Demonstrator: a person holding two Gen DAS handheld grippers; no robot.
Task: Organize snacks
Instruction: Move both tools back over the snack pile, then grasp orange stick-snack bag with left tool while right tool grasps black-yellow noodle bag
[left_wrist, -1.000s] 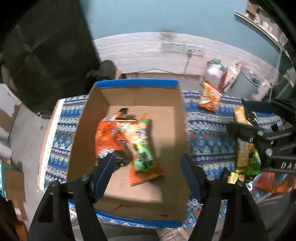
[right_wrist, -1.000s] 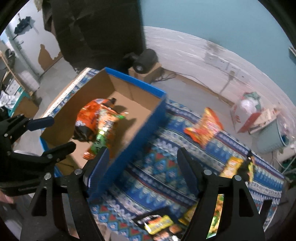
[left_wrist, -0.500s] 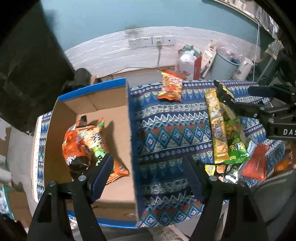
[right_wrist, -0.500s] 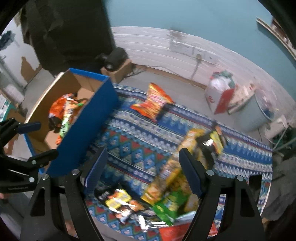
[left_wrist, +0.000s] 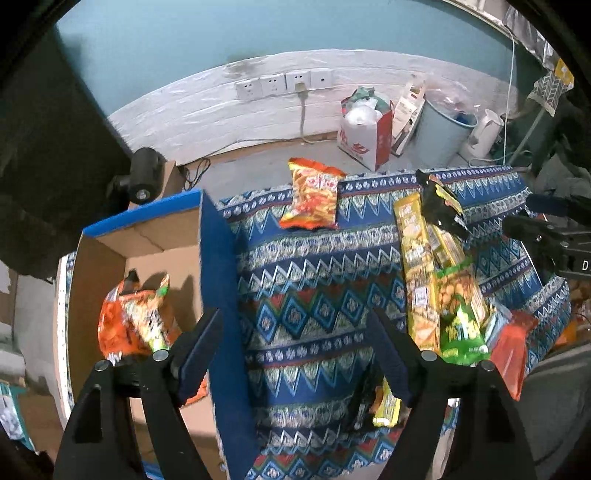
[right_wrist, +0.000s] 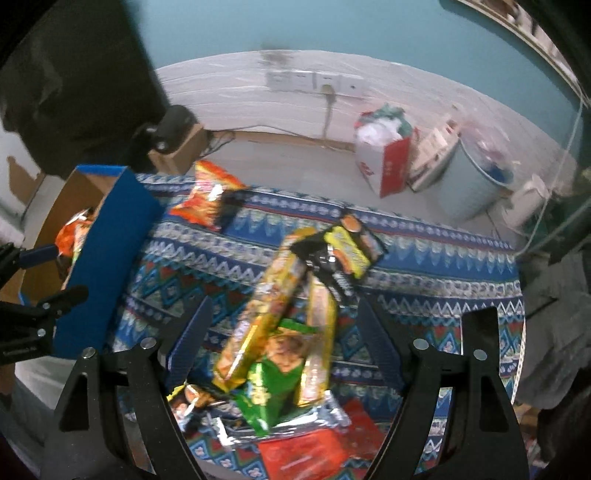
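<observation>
A cardboard box with blue outer walls (left_wrist: 218, 258) (right_wrist: 107, 236) stands at the left of the patterned cloth (left_wrist: 306, 295) and holds orange and green snack bags (left_wrist: 129, 325). My left gripper (left_wrist: 295, 325) hovers over the cloth just right of the box wall, its jaws opening with nothing between them. My right gripper (right_wrist: 284, 314) is open above a pile of packets: long yellow ones (right_wrist: 266, 306), a green one (right_wrist: 277, 373), a black-and-yellow one (right_wrist: 347, 247) and a red one (right_wrist: 306, 450). An orange chip bag (left_wrist: 312, 199) (right_wrist: 207, 199) lies alone at the cloth's far edge.
Beyond the table on the floor stand a red-and-white paper bag (left_wrist: 365, 136), a pale blue bin (left_wrist: 443, 136) and a white kettle (left_wrist: 484, 136). A black lamp-like device (left_wrist: 142, 181) sits behind the box. A small yellow packet (left_wrist: 386, 406) lies near the cloth's front edge.
Both grippers have swung right, away from the box and over the cloth. The snack pile now lies under the right gripper, and the left jaws stand a little wider.
</observation>
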